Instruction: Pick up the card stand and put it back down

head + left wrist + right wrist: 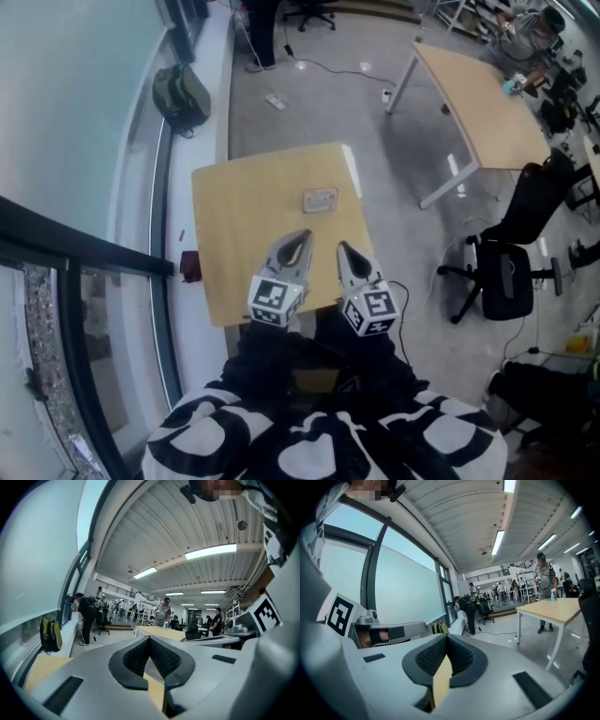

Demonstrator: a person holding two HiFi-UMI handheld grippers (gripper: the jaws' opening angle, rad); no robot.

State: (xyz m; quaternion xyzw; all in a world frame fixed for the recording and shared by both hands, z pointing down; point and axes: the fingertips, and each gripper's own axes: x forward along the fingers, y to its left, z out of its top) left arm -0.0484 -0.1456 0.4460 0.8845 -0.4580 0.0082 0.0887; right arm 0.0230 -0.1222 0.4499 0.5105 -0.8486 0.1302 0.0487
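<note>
Wooden worktop (234, 244) carries the card stand (321, 200), its long side running crosswise to our reach. Just short of the card stand we hold the left tool (302, 236) and right tool (343, 247), both clenched and empty, neither clearly nearer.

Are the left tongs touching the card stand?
Apart. The head view shows bare table between the left tongs and the card stand.

small clear card stand (321, 200) on square pale-wood bench (234, 234)
near its far edge; left gripper (304, 235) and right gripper (343, 247) side by side before it.
</note>
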